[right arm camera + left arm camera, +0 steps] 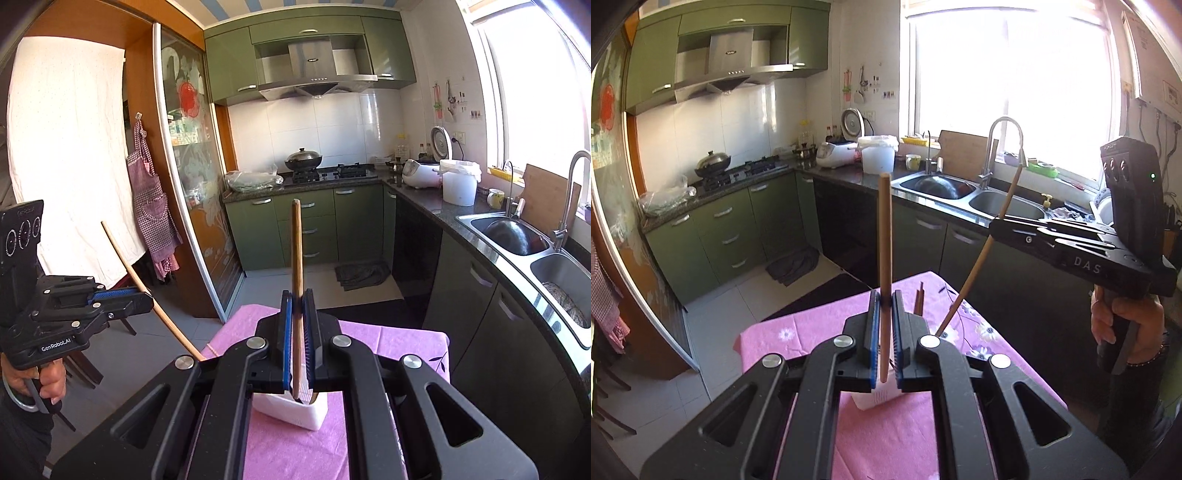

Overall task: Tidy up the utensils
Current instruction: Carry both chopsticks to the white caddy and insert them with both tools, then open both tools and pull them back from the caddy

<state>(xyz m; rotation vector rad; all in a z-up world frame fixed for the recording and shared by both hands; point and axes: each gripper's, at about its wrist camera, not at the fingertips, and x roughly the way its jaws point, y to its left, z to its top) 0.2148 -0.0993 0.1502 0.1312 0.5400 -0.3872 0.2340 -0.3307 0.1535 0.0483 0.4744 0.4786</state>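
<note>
— Black jaws of the left gripper fill the left wrist view. How wide?
— Nearly shut, pinching one upright wooden chopstick above the white holder on the pink tablecloth.
— And the right wrist view?
— Same again: the right gripper is clamped narrow on another chopstick, over that holder.

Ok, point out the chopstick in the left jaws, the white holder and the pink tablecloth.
chopstick (885, 236): left wrist view, on its shaft above the jaws.
white holder (291, 410): right wrist view, on its front wall.
pink tablecloth (886, 435): left wrist view, on bare cloth.
</note>
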